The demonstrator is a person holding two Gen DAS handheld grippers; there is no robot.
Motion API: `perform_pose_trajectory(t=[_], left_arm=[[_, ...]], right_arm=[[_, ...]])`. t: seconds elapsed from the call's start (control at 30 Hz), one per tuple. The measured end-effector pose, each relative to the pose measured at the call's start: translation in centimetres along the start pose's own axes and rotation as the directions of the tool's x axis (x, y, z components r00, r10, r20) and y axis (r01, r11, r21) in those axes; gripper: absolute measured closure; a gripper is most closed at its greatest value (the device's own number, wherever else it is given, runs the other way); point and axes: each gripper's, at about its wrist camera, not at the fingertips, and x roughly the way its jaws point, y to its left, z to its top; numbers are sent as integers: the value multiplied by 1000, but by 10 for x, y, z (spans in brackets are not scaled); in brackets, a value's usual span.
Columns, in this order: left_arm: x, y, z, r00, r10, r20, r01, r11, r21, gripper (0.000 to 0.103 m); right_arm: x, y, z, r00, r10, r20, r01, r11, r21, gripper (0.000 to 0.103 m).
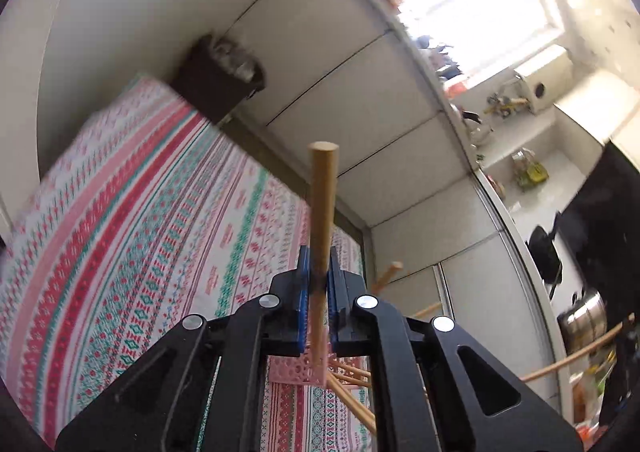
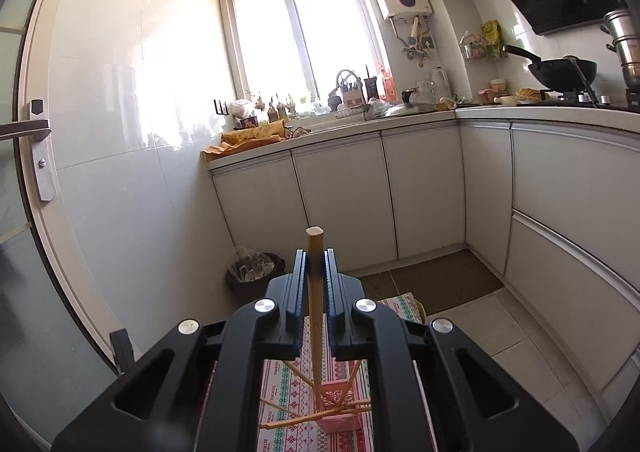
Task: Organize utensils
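Observation:
My left gripper [image 1: 319, 284] is shut on a wooden chopstick [image 1: 322, 212] that stands up between the blue pads; its lower end reaches a pink perforated holder [image 1: 296, 372] on the patterned cloth. More chopsticks [image 1: 352, 404] lean out of the holder. My right gripper [image 2: 316, 272] is shut on another wooden chopstick [image 2: 315, 316], upright, its lower end at the pink holder [image 2: 340, 418]. Several chopsticks [image 2: 304, 418] splay out of that holder.
A red, green and white patterned cloth [image 1: 140, 232] covers the table [image 2: 280, 384]. A dark waste bin [image 2: 252, 276] stands by the wall, also in the left wrist view [image 1: 224, 80]. White kitchen cabinets [image 2: 340, 196] and a cluttered counter lie ahead. A wok [image 2: 560, 72] sits on the stove.

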Motion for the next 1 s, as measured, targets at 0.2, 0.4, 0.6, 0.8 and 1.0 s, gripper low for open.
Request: perform_pose_trajectory(t=[0.2, 0.4, 0.6, 0.8, 1.0], left_arm=[[-63, -108, -4, 990, -82, 119, 44, 956, 291, 96], [-54, -169, -31, 987, -79, 138, 3, 878, 480, 96], [13, -172, -70, 992, 62, 111, -116, 799, 590, 96], [33, -155, -86, 989, 123, 77, -144, 800, 583, 80], [-20, -162, -62, 987, 44, 155, -122, 834, 537, 77]], right_arm=[[-23, -2, 15, 999, 12, 35, -12, 1000, 22, 94], [-33, -10, 24, 999, 3, 54, -5, 999, 32, 94], [-25, -25, 21, 999, -17, 36, 15, 999, 50, 94], [-12, -38, 17, 1000, -27, 10, 27, 997, 76, 94], [-4, -32, 14, 1000, -25, -3, 25, 996, 86, 94]])
